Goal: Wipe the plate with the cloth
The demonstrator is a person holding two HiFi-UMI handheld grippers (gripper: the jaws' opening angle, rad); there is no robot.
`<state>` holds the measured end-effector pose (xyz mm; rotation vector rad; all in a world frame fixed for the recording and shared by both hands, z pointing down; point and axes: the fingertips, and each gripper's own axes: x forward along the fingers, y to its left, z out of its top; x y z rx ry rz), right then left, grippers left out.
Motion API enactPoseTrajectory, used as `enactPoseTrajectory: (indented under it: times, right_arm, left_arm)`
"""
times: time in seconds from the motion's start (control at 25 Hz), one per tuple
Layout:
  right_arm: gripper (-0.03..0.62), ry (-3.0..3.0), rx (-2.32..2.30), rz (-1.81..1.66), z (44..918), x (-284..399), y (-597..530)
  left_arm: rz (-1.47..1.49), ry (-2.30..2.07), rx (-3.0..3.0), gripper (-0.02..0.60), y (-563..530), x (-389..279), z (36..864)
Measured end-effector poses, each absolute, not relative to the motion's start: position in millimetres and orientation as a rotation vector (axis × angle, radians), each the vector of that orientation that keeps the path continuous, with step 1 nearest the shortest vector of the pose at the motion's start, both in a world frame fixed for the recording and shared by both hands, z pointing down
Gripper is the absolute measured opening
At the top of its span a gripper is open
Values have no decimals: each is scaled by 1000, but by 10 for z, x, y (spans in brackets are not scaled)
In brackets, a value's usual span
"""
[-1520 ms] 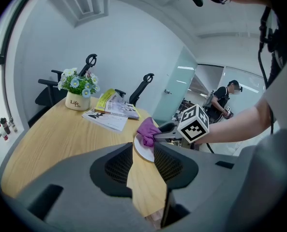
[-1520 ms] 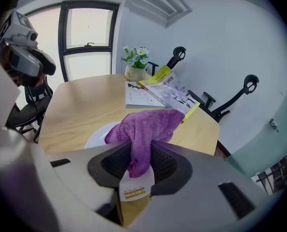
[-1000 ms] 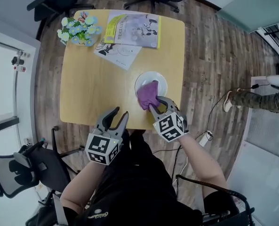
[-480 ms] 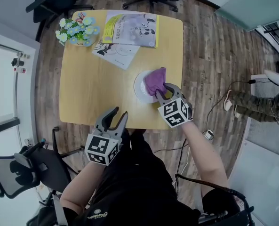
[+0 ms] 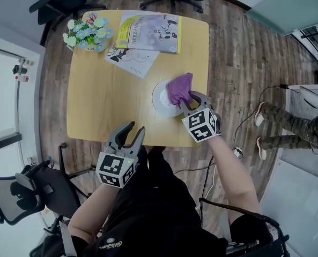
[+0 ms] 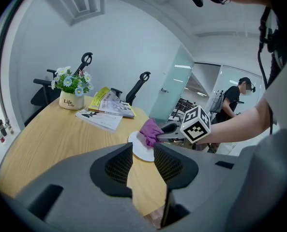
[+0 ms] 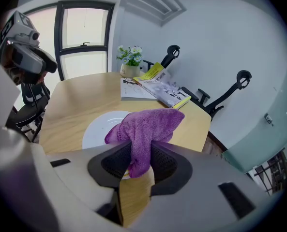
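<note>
**At the worktop's right edge: cloth held on the plate**

Toward the right edge of the light wooden worktop (image 5: 110, 100), nearer its near edge than its far one, sits the round white plate (image 5: 160, 99). Your right gripper (image 5: 186, 98) has its jaws closed on a bunched fold of the purple fleecy cloth (image 5: 179, 88). The cloth lies over the plate's right part and spills past the rim on that side. The plate's left part is bare.

Your left gripper (image 5: 132, 128) hangs at the worktop's near edge, well apart from the plate. Its jaws stand a moderate gap apart with nothing between them.

At the far left corner stands a pot of white and blue flowers (image 5: 86, 35). Beside it, along the far edge, lie a yellow-edged magazine (image 5: 150, 33) and a white booklet (image 5: 132, 58).
</note>
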<state>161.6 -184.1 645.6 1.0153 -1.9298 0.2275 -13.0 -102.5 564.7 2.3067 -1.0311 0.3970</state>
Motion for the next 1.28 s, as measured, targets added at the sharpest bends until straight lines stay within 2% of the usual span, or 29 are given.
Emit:
enactPoseTrajectory:
  times: [0.64,1.28]
  right_arm:
    - [109,-1997,920,274,6495,1369,-1227]
    - [109,-1847,1068,237,6509,1982,-1902]
  left_arm:
    - [413,-991,2333,137,-1021,-43,5643]
    - [415,-1000,2319,137,-975,-131,5677]
